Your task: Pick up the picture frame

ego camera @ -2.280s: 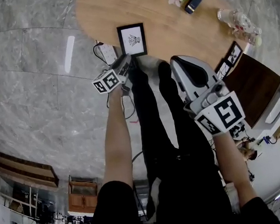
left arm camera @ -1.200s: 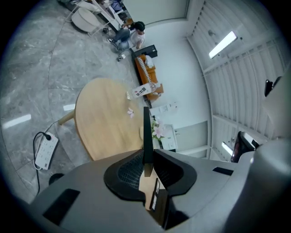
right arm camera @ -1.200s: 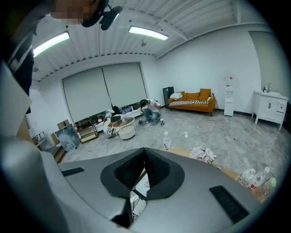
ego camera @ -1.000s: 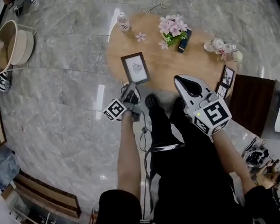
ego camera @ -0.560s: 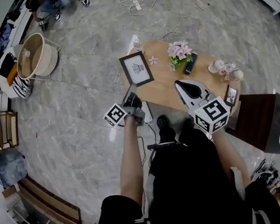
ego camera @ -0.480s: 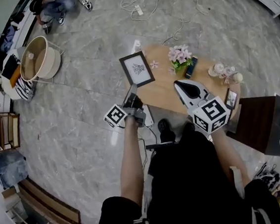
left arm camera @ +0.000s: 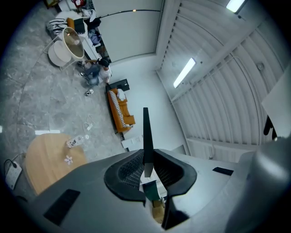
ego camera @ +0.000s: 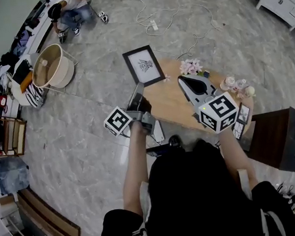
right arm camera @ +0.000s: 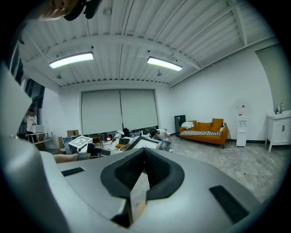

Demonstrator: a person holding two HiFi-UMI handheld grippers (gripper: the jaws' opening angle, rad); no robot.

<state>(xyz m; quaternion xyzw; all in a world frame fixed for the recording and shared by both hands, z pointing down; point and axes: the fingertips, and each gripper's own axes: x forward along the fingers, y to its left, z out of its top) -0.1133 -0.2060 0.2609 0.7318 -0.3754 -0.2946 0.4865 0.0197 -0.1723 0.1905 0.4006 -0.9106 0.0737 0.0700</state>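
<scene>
Left gripper (ego camera: 136, 90): jaws pinching the picture frame (ego camera: 143, 65) by its near edge. In head view the frame sits upper centre, print side facing the camera, overlapping the floor and the top edge of the round wooden table (ego camera: 173, 104), and it's off the table.

Left gripper view: frame (left arm camera: 146, 132) is edge-on, a thin dark strip running up from between the pads of the left gripper (left arm camera: 147, 160). Pads are clamped on both faces. Table (left arm camera: 50, 159) is lower left, orange sofa (left arm camera: 120, 113) left of centre, pale basket (left arm camera: 72, 41) upper left.

Right gripper (ego camera: 184, 82): right of the frame in head view, over the table, not touching the frame. Right gripper view: the right gripper (right arm camera: 143, 152) has its jaws pressed together at the tips with nothing between them. Beyond the tips I can see the frame (right arm camera: 148, 143), plus an orange sofa (right arm camera: 204, 126) at right.

Still on the table: pink flowers (ego camera: 190, 67) just right of the frame, glassware (ego camera: 235, 83) at the right rim, 2 small frames (ego camera: 240, 115) lower right. A power strip (ego camera: 158, 131) lies on the floor by the table's lower edge. Basket (ego camera: 53, 72) is at upper left, with a crouched person (ego camera: 71, 13) at the top left.
</scene>
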